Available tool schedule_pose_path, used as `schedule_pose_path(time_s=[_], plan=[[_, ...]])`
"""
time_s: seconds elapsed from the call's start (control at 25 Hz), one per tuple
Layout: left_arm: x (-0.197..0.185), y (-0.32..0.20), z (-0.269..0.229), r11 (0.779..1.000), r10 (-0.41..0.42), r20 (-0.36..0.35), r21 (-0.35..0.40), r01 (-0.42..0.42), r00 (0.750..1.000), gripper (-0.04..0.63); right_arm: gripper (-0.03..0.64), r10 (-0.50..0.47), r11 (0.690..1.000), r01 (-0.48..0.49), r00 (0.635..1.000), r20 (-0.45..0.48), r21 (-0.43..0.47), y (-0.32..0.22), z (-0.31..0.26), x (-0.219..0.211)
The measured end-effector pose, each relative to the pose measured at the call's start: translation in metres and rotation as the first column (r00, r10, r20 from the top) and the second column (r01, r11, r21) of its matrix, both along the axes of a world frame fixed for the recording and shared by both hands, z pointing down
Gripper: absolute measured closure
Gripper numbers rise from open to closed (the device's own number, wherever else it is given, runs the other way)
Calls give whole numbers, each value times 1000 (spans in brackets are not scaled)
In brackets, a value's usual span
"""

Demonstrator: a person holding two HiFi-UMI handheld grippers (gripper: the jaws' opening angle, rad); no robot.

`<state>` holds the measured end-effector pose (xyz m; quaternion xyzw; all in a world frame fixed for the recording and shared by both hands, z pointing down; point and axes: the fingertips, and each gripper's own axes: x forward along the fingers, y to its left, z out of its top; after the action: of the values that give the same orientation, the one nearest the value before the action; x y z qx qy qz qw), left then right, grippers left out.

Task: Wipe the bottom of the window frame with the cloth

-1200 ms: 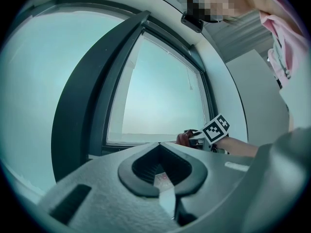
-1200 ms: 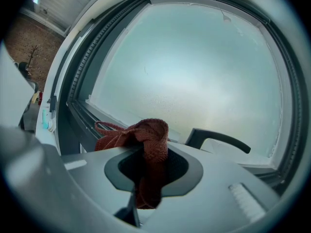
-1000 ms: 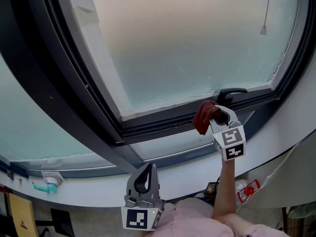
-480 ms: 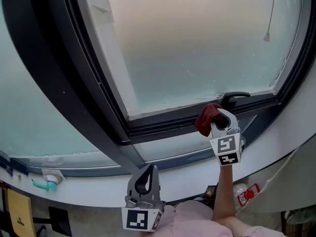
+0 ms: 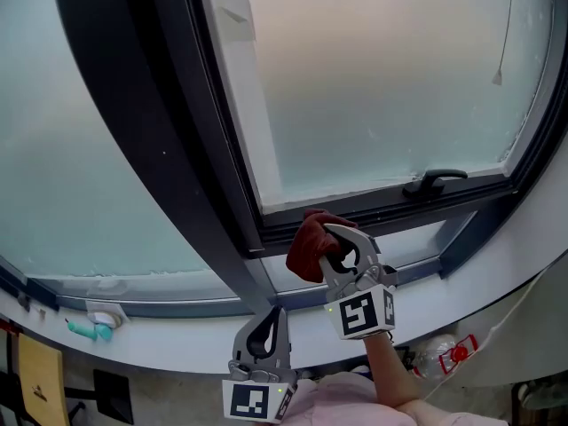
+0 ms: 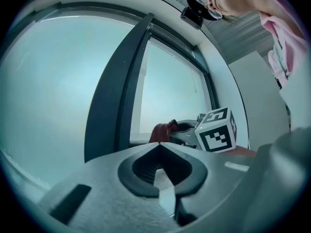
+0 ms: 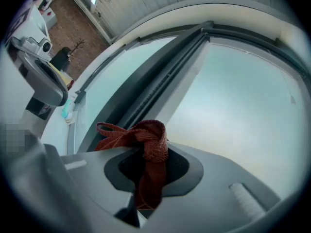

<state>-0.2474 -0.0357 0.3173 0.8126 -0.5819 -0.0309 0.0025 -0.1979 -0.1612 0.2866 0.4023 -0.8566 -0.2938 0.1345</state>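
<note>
Head view looks steeply down on a dark window frame (image 5: 382, 209) with frosted glass above it. The right tool (image 5: 330, 238) is clamped on a dark red cloth (image 5: 306, 245). The bunched cloth sits against the frame's bottom rail, toward its left end, near where the rail meets the slanting upright. The window handle (image 5: 435, 183) lies well to the right on the same rail.

Right gripper view shows the hold plainly. The jaws are closed on a twisted fold of the fabric, and a knot-like wad and a loose loop stick out past the tips.

The left tool (image 5: 266, 318) hangs nearer the person, over the white ledge (image 5: 169, 343) and apart from the frame. Left gripper view shows its jaws brought together with nothing between them.

The cloth looks light, soft and limp, a woven rag that will fold and drag rather than push. Only the wad beyond the jaw tips is likely to do any wiping, so a pinch on a gathered fold with a good pad left in front seems the right place to hold it. Pressed too hard, the wad may flatten and let the hard tips rub the rail. The loose loop could snag on the handle if the stroke runs far to the right. The rail itself is rigid and fixed, so it should take steady pressure.
</note>
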Motion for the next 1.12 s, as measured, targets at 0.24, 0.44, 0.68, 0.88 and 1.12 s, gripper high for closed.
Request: schedule_pose_path(time_s=[0.24, 0.44, 0.68, 0.88, 1.12], plan=[[-30, 15, -3, 997, -73, -82, 8, 74, 994, 598, 548, -91, 995, 83, 983, -161, -54, 6, 42, -71], [-48, 20, 3, 995, -100, -85, -6, 100, 991, 598, 551, -78, 996, 66, 979, -190, -65, -4, 54, -89], [-48, 18, 4, 997, -79, -98, -16, 78, 992, 598, 552, -86, 995, 77, 980, -177, -57, -4, 54, -89], [-49, 14, 7, 997, -80, -100, -26, 78, 992, 598, 552, -87, 996, 80, 980, -180, -49, -3, 56, -87], [-45, 13, 9, 997, -75, -99, -31, 72, 992, 598, 551, -89, 995, 80, 981, -170, -61, -4, 57, -81]])
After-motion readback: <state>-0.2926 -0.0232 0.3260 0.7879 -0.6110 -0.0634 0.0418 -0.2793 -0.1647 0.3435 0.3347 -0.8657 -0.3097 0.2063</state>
